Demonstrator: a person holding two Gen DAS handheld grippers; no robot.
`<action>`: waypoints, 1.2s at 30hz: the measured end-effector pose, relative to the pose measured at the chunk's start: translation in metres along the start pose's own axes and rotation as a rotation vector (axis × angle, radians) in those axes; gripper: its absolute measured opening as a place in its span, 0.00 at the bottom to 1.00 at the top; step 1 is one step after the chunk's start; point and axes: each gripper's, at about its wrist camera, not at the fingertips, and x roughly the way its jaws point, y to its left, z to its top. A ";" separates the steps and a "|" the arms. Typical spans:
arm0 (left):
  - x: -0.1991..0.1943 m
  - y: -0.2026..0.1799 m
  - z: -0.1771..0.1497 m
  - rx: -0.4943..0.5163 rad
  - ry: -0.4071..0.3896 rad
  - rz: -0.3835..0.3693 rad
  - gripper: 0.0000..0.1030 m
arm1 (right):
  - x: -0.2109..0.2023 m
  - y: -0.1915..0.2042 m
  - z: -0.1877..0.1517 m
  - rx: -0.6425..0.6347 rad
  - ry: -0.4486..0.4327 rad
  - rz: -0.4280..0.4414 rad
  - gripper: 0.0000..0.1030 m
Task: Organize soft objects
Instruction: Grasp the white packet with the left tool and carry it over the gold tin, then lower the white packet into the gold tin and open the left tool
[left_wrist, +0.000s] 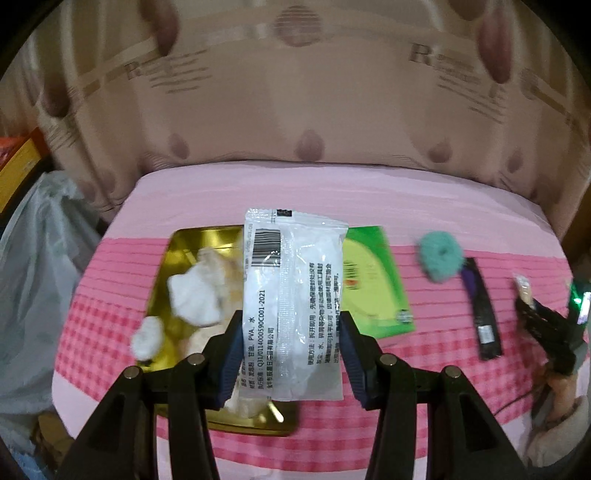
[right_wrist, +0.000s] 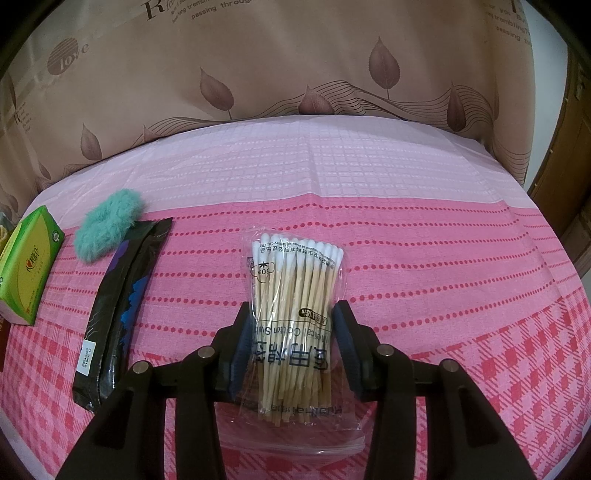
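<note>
1. You're in a home here: the table wears a pink checked cloth (right_wrist: 406, 236), household stuff through and through.
2. Behind it hangs a beige curtain (right_wrist: 295, 55) printed with leaves and "love", the sort you'd find in a living room or bedroom.
3. Off to your left a plastic bag (left_wrist: 33, 266) slumps beside stacked boxes (left_wrist: 18, 155).
4. At far right, a brown wooden door (right_wrist: 569, 177) frames the room.

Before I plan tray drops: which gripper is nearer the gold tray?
Left. The left gripper hangs over the gold tray; the right gripper is far across the table.
</note>
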 end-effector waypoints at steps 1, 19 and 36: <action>0.002 0.007 0.000 -0.008 0.000 0.012 0.48 | 0.000 0.000 0.000 0.000 0.000 0.000 0.40; 0.063 0.079 -0.023 -0.087 0.089 0.069 0.48 | 0.001 0.000 0.000 -0.002 0.000 -0.003 0.40; 0.068 0.080 -0.028 -0.038 0.091 0.102 0.53 | 0.001 0.000 0.000 -0.010 0.001 -0.005 0.43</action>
